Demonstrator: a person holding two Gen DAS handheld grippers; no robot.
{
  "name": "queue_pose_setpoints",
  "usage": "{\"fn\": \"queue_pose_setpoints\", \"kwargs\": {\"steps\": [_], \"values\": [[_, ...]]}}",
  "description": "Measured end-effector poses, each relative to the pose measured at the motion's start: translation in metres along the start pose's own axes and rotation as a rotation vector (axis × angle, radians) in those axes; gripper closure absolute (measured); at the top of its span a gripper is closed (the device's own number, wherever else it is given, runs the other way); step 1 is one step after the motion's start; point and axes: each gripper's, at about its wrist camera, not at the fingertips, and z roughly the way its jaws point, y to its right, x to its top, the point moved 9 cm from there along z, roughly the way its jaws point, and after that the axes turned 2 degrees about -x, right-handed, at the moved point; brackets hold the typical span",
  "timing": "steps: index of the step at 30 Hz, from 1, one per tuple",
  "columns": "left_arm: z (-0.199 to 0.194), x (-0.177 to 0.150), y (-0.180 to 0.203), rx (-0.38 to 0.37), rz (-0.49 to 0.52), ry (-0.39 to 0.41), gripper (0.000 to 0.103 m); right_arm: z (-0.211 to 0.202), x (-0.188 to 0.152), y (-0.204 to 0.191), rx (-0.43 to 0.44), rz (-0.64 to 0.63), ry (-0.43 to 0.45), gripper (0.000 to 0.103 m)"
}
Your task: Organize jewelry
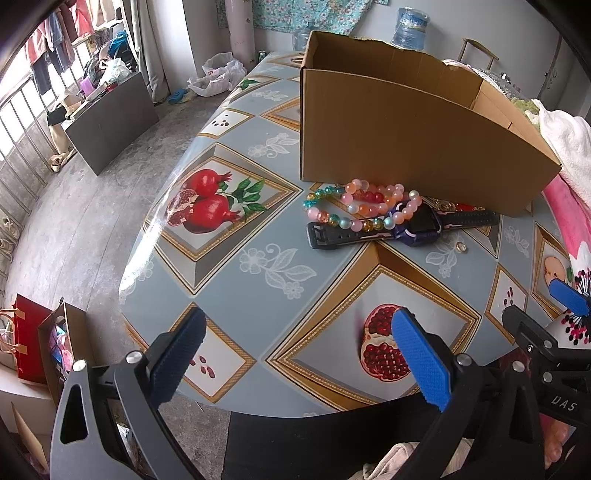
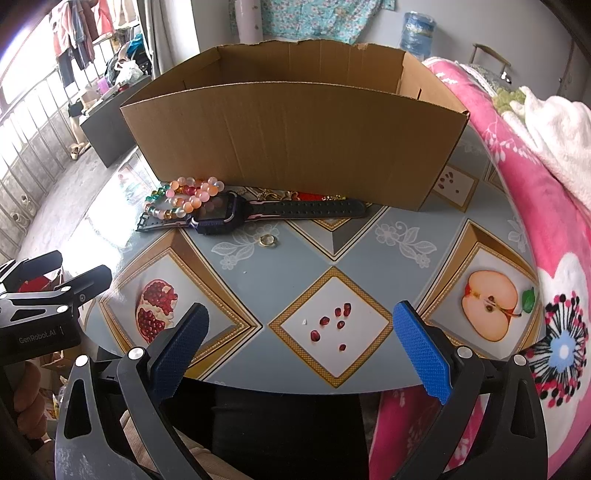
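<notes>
Bracelets (image 1: pixel 364 206) and watch (image 1: pixel 413 225) touch the box (image 1: pixel 406 147) wall.

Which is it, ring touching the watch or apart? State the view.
Apart. In the right wrist view, bare tablecloth shows between the gold ring and the purple smartwatch.

Grey concrete floor (image 1: pixel 92 206) at 9 o'clock. Barred window with metal grille (image 1: pixel 22 122) at 10 o'clock, daylight entering, clothes hanging on rail (image 1: pixel 55 48) above. Dark grey low cabinet (image 1: pixel 110 118) near window. Pale grey wall (image 2: pixel 458 26) at 12 o'clock, floral turquoise cloth (image 2: pixel 317 18) hanging on it. Blue water jug (image 1: pixel 410 27) at 1 o'clock.
</notes>
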Motion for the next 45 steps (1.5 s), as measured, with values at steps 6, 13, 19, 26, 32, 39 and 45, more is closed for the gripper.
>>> {"fn": "queue_pose_setpoints", "kwargs": {"steps": [6,13,19,26,32,39,45], "values": [[-0.0004,-0.0002,-0.0003,0.0,0.001,0.0,0.004,0.0001,-0.0001,0.0,0.0,0.001,0.001,0.007],[-0.0002,-0.0002,-0.0001,0.001,0.0,0.001,0.004,0.0004,-0.0004,0.0003,0.002,0.0,0.002,0.007],[-0.0002,-0.0003,-0.0002,0.001,0.001,0.0,0.004,0.0006,-0.0003,0.0003,0.003,0.0,0.003,0.007],[-0.0002,-0.0005,0.0,0.001,0.001,0.0,0.004,0.0011,-0.0009,0.0005,0.006,0.001,0.006,0.007],[-0.0003,-0.0006,0.0,0.001,0.001,0.0,0.004,0.0013,-0.0006,0.0005,0.007,0.001,0.009,0.007],[0.0,-0.0006,0.0004,0.0,0.001,0.0,0.004,0.0017,-0.0004,0.0008,0.008,0.003,0.013,0.007],[0.0003,-0.0013,0.0008,-0.001,0.002,-0.003,0.004,-0.0013,-0.0013,-0.0007,0.004,0.014,0.022,0.007]]}}
